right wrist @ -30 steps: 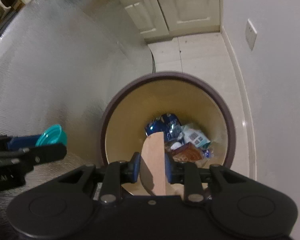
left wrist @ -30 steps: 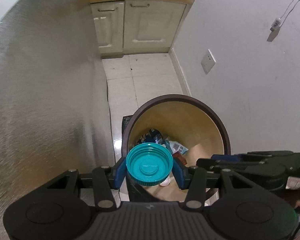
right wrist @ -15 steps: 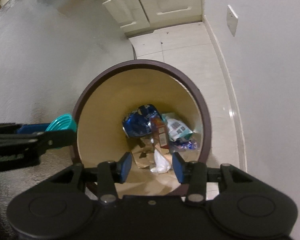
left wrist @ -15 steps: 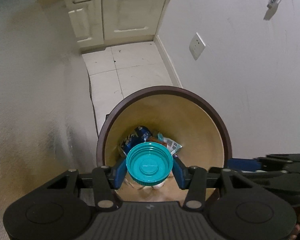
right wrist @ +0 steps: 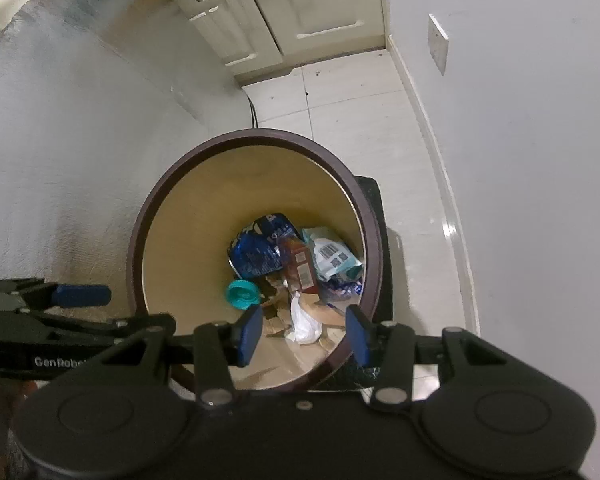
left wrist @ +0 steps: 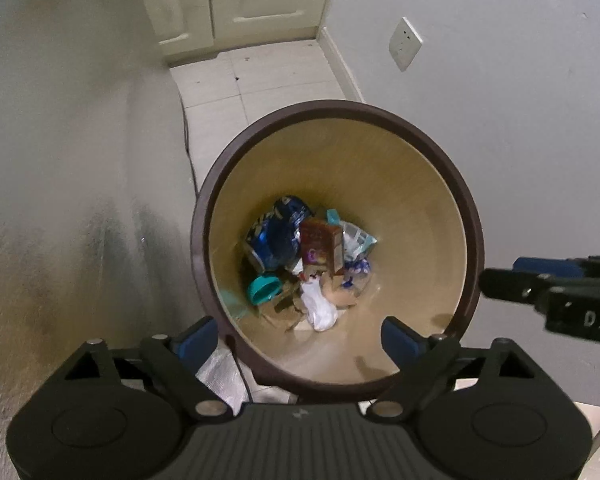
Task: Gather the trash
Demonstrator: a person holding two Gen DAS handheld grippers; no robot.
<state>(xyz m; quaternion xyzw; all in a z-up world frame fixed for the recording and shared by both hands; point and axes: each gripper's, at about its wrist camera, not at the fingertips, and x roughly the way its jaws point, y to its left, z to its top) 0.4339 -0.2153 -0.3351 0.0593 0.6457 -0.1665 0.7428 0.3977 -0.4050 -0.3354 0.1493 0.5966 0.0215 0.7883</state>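
Left wrist view: the left claw [left wrist: 300, 334] is spread wide and holds nothing above the brown trash bin [left wrist: 470, 216]; the teal lid [left wrist: 263, 289] lies inside at the bin's bottom, beside a blue wrapper [left wrist: 278, 236].

Right wrist view: the right claw [right wrist: 302, 334], also spread and holding nothing, hangs over the same trash bin [right wrist: 138, 240]; the teal lid [right wrist: 242, 294] rests among the litter.

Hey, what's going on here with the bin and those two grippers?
A person is collecting trash with a gripper in each hand. Both the left gripper and the right gripper hang open and empty over a round brown bin. A teal lid lies at the bottom among a blue wrapper, a brown carton and crumpled white paper.
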